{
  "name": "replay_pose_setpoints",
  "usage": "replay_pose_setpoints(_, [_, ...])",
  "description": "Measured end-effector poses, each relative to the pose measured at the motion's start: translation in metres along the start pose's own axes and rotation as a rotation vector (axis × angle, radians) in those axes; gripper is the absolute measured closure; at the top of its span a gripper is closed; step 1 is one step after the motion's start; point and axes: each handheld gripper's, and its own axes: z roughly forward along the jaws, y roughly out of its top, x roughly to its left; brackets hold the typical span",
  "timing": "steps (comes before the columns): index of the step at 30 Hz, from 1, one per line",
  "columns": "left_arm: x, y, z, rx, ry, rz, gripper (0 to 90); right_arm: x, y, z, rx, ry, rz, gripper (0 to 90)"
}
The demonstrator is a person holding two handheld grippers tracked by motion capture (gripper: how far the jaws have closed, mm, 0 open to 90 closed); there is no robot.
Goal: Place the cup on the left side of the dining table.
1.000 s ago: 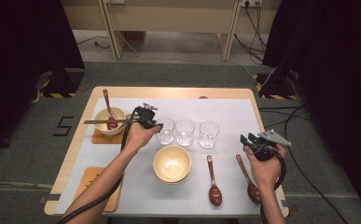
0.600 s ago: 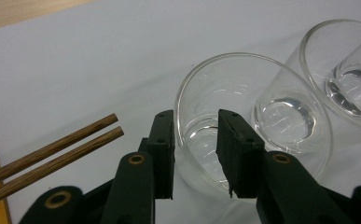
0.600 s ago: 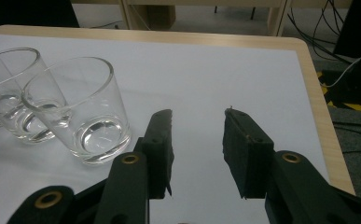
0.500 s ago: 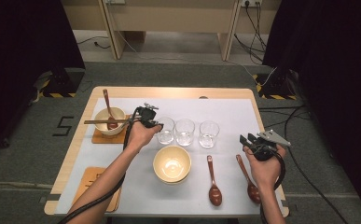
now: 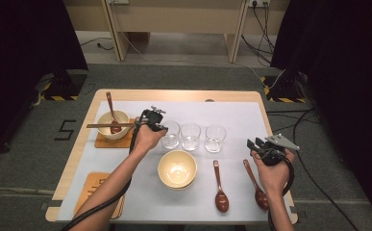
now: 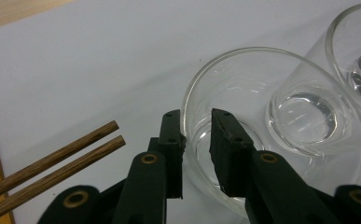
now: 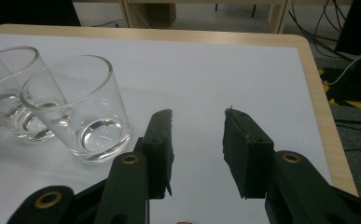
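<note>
— Left gripper (image 6: 197,140)?
— Just been closing, straddling the rim of the nearest glass (image 6: 281,126), centre frame; pads not yet pressing. Glass empty.
— Right gripper (image 7: 197,149)?
— Spread, holding nothing, lower centre.
— Bowl (image 5: 113,124)?
— Upper left, holding a spoon (image 5: 110,111).

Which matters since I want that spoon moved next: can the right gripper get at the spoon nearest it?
Probably yes. The right gripper hangs open and empty just above the spoon, which lies in the open on the table's sheet with nothing over it.
</note>
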Motion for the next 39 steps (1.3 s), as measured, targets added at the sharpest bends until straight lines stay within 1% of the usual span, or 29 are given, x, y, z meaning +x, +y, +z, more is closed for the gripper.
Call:
replay_pose_setpoints(2, [0.0,0.0,0.001,-0.003,0.003,0.01,77.8,0.0,-0.001,0.001,0.0,-0.001,-0.003,62.9])
replay_pose_setpoints(3, [0.0,-0.001,0.002,-0.003,-0.002,0.022,79.1,0.0,-0.001,0.001,0.004,0.0,0.0,62.9])
replay_pose_setpoints(4, [0.0,-0.001,0.002,-0.008,0.0,0.029,79.0,0.0,-0.001,0.001,0.003,0.0,0.0,62.9])
replay_pose_setpoints(8, [0.001,-0.003,0.001,-0.019,-0.015,0.017,79.6,0.0,-0.001,0.001,0.002,-0.002,0.0,63.0])
replay_pose_setpoints(9, [0.002,-0.004,0.0,-0.024,-0.027,0.008,79.6,0.0,-0.001,0.001,0.001,-0.002,-0.002,63.0])
replay_pose_setpoints(10, [0.001,-0.005,-0.002,-0.031,-0.031,0.011,80.1,-0.001,0.0,0.0,0.0,-0.004,-0.003,63.1])
replay_pose_setpoints(13, [0.0,-0.005,-0.004,-0.034,-0.033,0.028,80.4,-0.001,0.0,0.0,-0.002,-0.004,-0.004,63.1])
replay_pose_setpoints(14, [0.001,-0.007,-0.005,-0.038,-0.043,0.037,80.6,-0.001,0.0,-0.001,-0.002,-0.002,-0.006,63.2])
replay_pose_setpoints(16, [0.003,-0.007,-0.005,-0.038,-0.046,0.034,80.6,-0.001,0.0,-0.001,-0.002,-0.002,-0.006,63.2])
replay_pose_setpoints(17, [0.004,-0.01,-0.006,-0.049,-0.054,0.022,80.7,-0.001,0.0,-0.001,-0.005,-0.002,-0.005,63.2])
replay_pose_setpoints(19, [0.005,-0.011,-0.007,-0.05,-0.053,0.024,80.8,-0.001,0.0,-0.001,-0.005,-0.003,-0.005,63.2])
replay_pose_setpoints(21, [0.005,-0.013,-0.01,-0.05,-0.052,0.042,80.8,-0.001,0.0,-0.001,-0.002,-0.003,-0.005,63.3])
replay_pose_setpoints(23, [0.005,-0.013,-0.011,-0.052,-0.052,0.047,80.8,0.0,0.0,-0.001,-0.002,-0.002,-0.005,63.3])
replay_pose_setpoints(25, [0.006,-0.015,-0.014,-0.066,-0.058,0.042,80.9,0.0,0.001,-0.001,-0.003,-0.003,-0.005,63.3])
replay_pose_setpoints(28, [0.006,-0.016,-0.017,-0.074,-0.057,0.049,80.9,0.001,0.001,-0.001,-0.004,-0.004,-0.004,63.4])
replay_pose_setpoints(29, [0.007,-0.016,-0.021,-0.078,-0.06,0.054,80.9,0.001,0.001,-0.001,-0.005,-0.004,-0.006,63.4])
replay_pose_setpoints(31, [0.006,-0.017,-0.023,-0.084,-0.062,0.051,81.0,0.001,0.001,-0.001,-0.005,-0.004,-0.006,63.4])
replay_pose_setpoints(33, [0.008,-0.019,-0.029,-0.095,-0.068,0.052,81.0,0.001,0.001,-0.001,-0.008,-0.004,-0.005,63.4])
replay_pose_setpoints(35, [0.008,-0.02,-0.03,-0.097,-0.068,0.055,81.0,0.0,0.001,-0.001,-0.009,-0.005,-0.006,63.5])
replay_pose_setpoints(37, [0.01,-0.022,-0.036,-0.104,-0.068,0.062,81.0,0.0,0.001,-0.002,-0.009,-0.007,-0.007,63.5])
replay_pose_setpoints(39, [0.01,-0.023,-0.037,-0.108,-0.069,0.058,81.0,0.001,0.001,-0.002,-0.009,-0.006,-0.007,63.5])
